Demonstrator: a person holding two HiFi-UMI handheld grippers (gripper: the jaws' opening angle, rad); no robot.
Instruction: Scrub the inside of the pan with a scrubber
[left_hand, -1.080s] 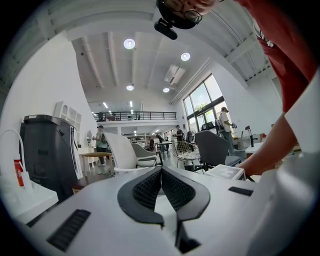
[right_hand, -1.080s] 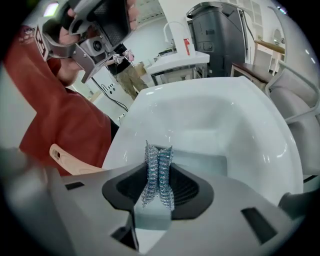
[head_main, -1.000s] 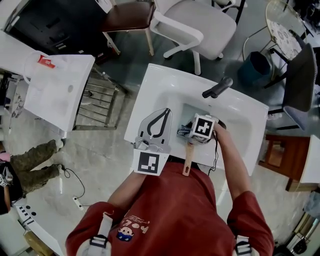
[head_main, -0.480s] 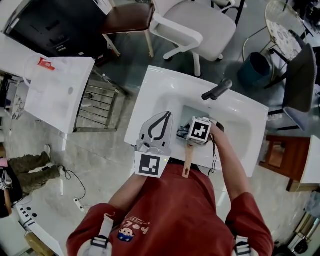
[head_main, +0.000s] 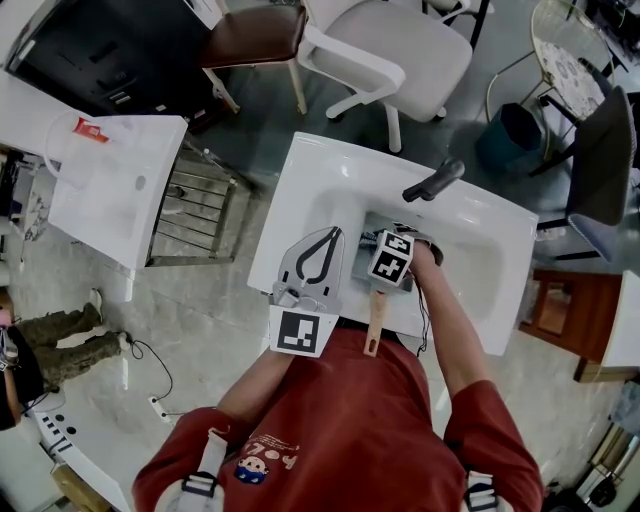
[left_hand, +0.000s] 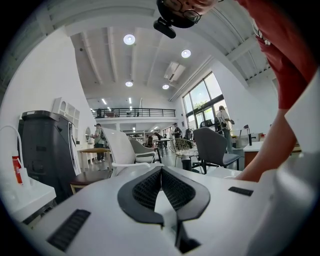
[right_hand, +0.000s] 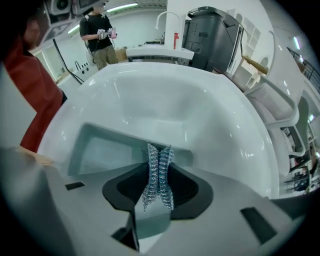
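- The right gripper (right_hand: 159, 150) is clamping its jaws on a steel-wool scrubber (right_hand: 158, 182). The scrubber is sitting squeezed between the dark pads and poking out past the tips.
- This gripper is pointing down into the white sink (head_main: 320, 175), and its own view is showing the basin's pale rectangular floor beyond the jaws. The pan is not showing in that view.
- In the head view, the right gripper's cube (head_main: 392, 257) is sitting over the basin, at the far end of the pan's wooden handle (head_main: 375, 318).
- The handle is jutting back over the sink's near rim toward the person (head_main: 340, 430). The rest of the pan is lying hidden under the gripper and the person's forearm.
- The left gripper (head_main: 331, 234) is hanging over the sink's near-left rim, just beside the right gripper. Whether it is touching the rim cannot be told.
- Its jaws are meeting tip to tip, narrow, with nothing between them. Its own view is looking out level across the room at chairs (left_hand: 212, 147).
- A dark faucet (head_main: 435, 178) is angling over the basin from the far rim, apart from both grippers.
- The person, in a red shirt, is leaning over the sink with both arms reaching forward.
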